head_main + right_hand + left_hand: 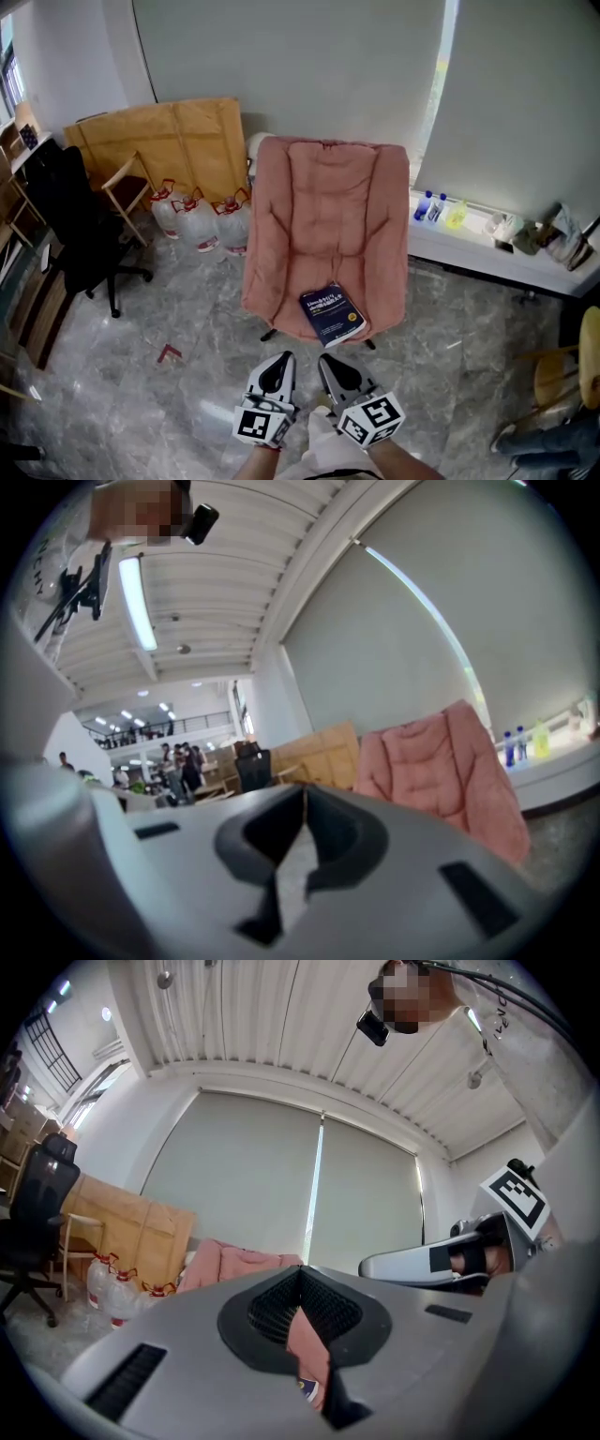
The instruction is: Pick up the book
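A dark blue book [331, 315] lies flat at the front edge of the seat of a pink padded chair [323, 216], one corner reaching the seat's rim. The left gripper [277, 364] and the right gripper [335, 366] hang side by side above the marble floor [187, 394], just short of the chair and apart from the book. Each has its jaws pressed together at the tips with nothing pinched between them. Water jugs [199, 223] stand on the floor left of the chair, in front of leaning cardboard [164, 141].
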Action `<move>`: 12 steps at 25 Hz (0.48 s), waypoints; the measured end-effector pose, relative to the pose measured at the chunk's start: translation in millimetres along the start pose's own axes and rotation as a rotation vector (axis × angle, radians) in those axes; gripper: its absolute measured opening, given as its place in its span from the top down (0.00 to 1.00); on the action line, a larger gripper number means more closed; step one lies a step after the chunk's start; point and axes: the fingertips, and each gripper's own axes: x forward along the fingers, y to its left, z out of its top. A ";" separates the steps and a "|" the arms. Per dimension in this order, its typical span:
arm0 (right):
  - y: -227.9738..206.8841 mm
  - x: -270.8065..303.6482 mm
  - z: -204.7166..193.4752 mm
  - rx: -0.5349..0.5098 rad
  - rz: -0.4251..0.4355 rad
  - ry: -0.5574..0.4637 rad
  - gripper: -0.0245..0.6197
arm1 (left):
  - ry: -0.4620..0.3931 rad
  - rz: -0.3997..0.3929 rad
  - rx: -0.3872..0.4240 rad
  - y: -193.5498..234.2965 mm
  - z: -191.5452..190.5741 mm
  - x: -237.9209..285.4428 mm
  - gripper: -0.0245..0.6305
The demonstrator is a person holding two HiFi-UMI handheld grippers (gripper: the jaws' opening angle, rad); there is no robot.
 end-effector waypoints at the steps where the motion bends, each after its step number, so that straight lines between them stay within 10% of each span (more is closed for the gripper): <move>1: -5.9 2.6 0.8 0.000 -0.007 0.001 0.94 | 0.004 -0.006 0.002 0.9 -0.9 7.0 0.94; 12: -63.2 29.7 -7.3 0.046 -0.061 0.039 0.94 | 0.049 -0.065 -0.010 5.3 -27.8 69.4 0.94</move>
